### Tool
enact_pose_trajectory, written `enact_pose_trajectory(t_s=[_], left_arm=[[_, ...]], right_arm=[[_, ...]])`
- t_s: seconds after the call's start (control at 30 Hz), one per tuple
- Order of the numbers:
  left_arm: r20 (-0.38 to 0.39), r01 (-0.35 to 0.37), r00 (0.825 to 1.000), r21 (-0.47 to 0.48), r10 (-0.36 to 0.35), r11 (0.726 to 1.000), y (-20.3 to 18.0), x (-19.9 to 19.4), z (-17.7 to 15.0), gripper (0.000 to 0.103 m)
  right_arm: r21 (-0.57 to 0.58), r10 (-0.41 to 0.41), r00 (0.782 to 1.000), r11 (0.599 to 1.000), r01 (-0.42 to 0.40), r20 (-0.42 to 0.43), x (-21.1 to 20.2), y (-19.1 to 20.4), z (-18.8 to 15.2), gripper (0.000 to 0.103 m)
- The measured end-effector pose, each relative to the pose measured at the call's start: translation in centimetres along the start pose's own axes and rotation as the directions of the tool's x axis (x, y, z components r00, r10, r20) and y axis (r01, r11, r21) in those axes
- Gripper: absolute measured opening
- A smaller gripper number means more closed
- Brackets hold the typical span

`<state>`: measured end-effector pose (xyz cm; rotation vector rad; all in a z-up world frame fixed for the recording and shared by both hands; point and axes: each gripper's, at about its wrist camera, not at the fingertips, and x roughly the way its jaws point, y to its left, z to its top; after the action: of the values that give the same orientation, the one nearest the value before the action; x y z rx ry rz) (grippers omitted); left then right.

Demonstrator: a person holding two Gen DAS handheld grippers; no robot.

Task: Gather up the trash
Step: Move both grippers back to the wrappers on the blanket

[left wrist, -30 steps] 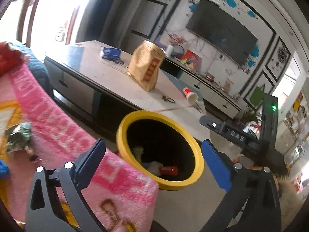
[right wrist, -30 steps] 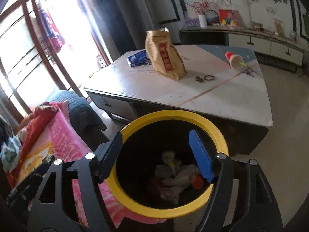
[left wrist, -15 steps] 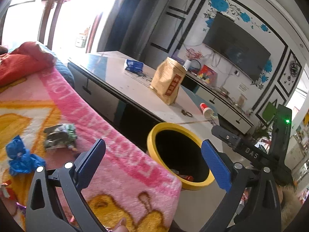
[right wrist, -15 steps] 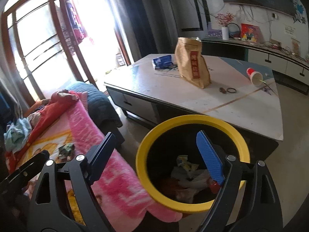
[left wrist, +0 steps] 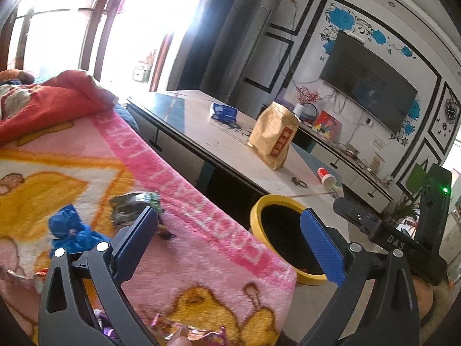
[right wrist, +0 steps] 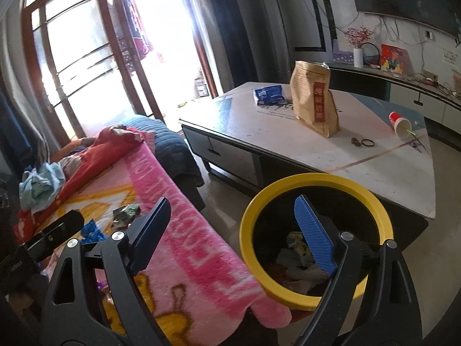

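- Left wrist view: the left tongs (left wrist: 227,240) are spread and empty above the pink blanket (left wrist: 184,201), likely lined up for litter there: a green wrapper (left wrist: 134,206) and blue wrapper (left wrist: 70,230). The yellow-rimmed bin (left wrist: 255,213) stands beside the bed for short drops. "DAS" reads on the right tool.
- Right wrist view: the right tongs (right wrist: 230,230) are spread and empty; trash (right wrist: 296,256) fills the bin. The paper bag (right wrist: 312,101) on the table (right wrist: 331,155) has an unreadable red label.
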<state>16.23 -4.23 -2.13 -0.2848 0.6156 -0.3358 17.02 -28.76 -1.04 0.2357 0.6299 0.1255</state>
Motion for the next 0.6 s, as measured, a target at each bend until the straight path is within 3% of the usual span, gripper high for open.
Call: enact_pose_trajectory(t_s=[0.6], left_arm=[[0.039,-0.084,0.996,-0.039,0.085,0.996,3.4,-2.6,0.4,0.096]], right_arm=[[-0.079,0.126,0.992,0.989,-0.127,-0.02,-0.5,4.9,-1.4,0.08]])
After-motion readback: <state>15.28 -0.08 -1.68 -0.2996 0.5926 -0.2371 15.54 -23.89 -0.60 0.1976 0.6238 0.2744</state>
